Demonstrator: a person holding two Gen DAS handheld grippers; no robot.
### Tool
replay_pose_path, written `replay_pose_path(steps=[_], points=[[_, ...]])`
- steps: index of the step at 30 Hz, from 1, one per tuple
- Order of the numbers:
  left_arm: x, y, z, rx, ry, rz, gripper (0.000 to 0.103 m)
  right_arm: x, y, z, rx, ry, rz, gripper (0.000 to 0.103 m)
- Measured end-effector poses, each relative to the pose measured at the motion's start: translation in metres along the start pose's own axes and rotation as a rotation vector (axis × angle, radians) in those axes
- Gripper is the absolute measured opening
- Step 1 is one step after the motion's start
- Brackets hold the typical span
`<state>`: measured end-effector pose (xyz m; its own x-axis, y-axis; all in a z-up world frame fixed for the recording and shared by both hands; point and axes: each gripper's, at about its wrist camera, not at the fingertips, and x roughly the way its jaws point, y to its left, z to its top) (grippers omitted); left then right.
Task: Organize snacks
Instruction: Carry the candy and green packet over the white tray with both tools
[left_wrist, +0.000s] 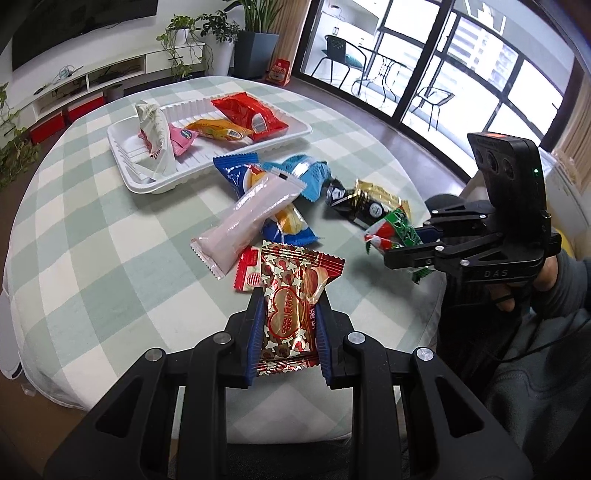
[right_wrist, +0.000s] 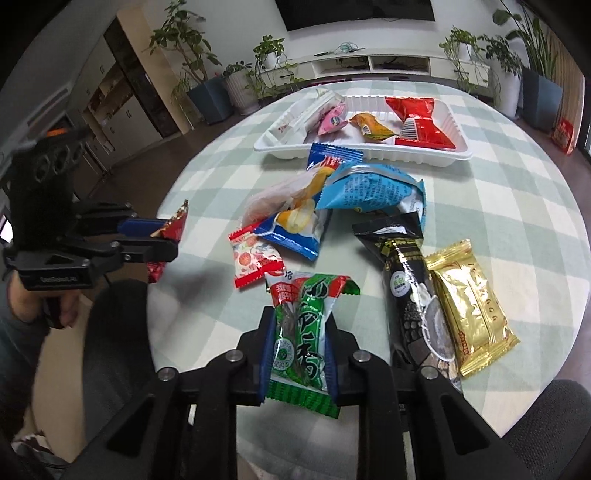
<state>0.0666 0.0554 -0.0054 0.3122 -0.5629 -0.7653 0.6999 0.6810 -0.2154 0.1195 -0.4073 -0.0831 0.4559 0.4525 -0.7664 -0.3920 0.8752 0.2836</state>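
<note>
— Clamping a red-and-gold biscuit packet (left_wrist: 291, 314) between its blue pads, the left gripper (left_wrist: 290, 325) has its jaws drawn in narrow on the wrapper, which is lifted off the checked surface (left_wrist: 110, 266). What about the other hand?

— The right gripper (right_wrist: 299, 343) is much the same: jaws pulled in tight on a green seaweed packet (right_wrist: 301, 343), held just above the surface near its front edge. Each gripper has one snack in its grip.

— And beyond them?

— A loose pile sits between the grippers and the white tray (left_wrist: 122, 140): a small red-and-white packet (right_wrist: 255, 258), a long pale pink packet (left_wrist: 251, 218) lying across a blue chip packet (right_wrist: 291, 229), a light blue packet (right_wrist: 369, 188), and off to the right a black packet (right_wrist: 410, 266) touching a gold packet (right_wrist: 472, 306).

— How much is done?

— By the look of it, under half. The tray at the far side holds four: a white packet (left_wrist: 153, 136) propped on its near wall, a pink packet (left_wrist: 183, 138), an orange packet (left_wrist: 218, 130) and a red packet (left_wrist: 247, 114). Six remain on the surface, plus the two in hand, so most of the sorting appears still ahead.
</note>
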Motion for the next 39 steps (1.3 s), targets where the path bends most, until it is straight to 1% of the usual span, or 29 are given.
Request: replay_pose_path(steps=[4,6,9,15,19,22,25,29,34,39], points=[[-0.005,0.006,0.011,-0.039,-0.043,-0.007,0.023,-0.019,-0.018,0.010,0.073,-0.037,0.044,0.025],[-0.007,0.010,0.019,-0.059,-0.068,-0.006,0.023,-0.030,-0.030,0.017,0.102,-0.064,0.047,0.025],[-0.010,0.018,0.037,-0.087,-0.108,0.000,0.023,-0.044,-0.052,0.033,0.145,-0.107,0.028,0.025],[-0.013,0.039,0.089,-0.143,-0.182,0.015,0.023,-0.074,-0.093,0.079,0.206,-0.213,-0.021,0.025],[-0.008,0.056,0.132,-0.175,-0.202,0.027,0.023,-0.083,-0.104,0.114,0.193,-0.256,-0.031,0.025],[-0.002,0.067,0.162,-0.201,-0.211,0.025,0.023,-0.081,-0.105,0.142,0.174,-0.280,-0.028,0.025],[0.010,0.077,0.186,-0.224,-0.208,0.032,0.023,-0.074,-0.102,0.171,0.145,-0.295,-0.007,0.025],[0.034,0.091,0.203,-0.250,-0.198,0.040,0.023,-0.050,-0.099,0.204,0.114,-0.279,0.012,0.025],[0.073,0.110,0.202,-0.298,-0.159,0.055,0.023,-0.002,-0.104,0.231,0.120,-0.214,0.021,0.025],[0.099,0.124,0.197,-0.323,-0.136,0.070,0.023,0.043,-0.107,0.237,0.101,-0.131,0.000,0.025]])
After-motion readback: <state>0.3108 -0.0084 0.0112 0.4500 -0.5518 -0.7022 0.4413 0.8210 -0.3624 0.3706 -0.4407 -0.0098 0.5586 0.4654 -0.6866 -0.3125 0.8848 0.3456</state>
